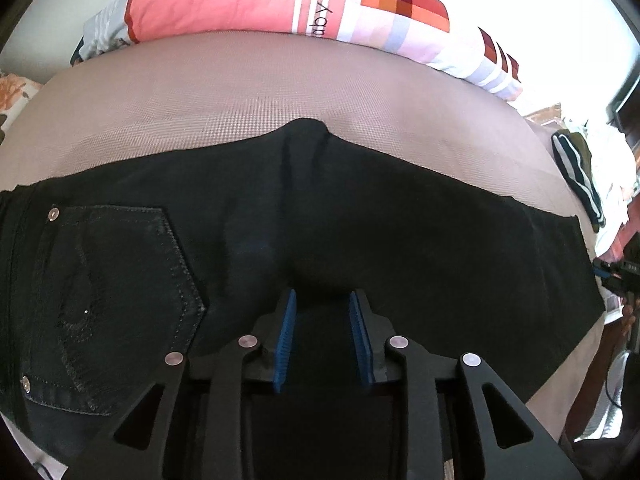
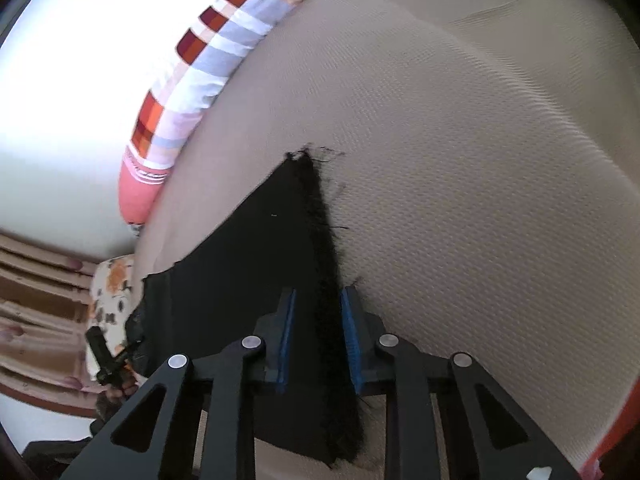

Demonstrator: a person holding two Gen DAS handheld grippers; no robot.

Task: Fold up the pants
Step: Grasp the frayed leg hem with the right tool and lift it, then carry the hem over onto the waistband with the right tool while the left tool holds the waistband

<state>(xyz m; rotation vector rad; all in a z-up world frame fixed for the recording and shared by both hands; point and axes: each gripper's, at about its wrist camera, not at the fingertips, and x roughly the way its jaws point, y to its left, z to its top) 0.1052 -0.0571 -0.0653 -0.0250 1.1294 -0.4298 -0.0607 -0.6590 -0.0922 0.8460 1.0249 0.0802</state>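
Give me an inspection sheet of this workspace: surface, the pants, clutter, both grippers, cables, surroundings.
Surface: beige textured bed cover, smooth where visible.
Job's things: black pants lie flat across the bed, back pocket facing up; the frayed hem lies on the cover.
Clutter: patchwork pillow along the far edge; striped dark garment on white cloth at the side.
Grippers: left gripper open over the middle of the pants; right gripper open, straddling the frayed hem.
Cables: a thin dark cord off the bed edge, end hidden.
Surroundings: floral cushion, striped curtain, bright wall behind.
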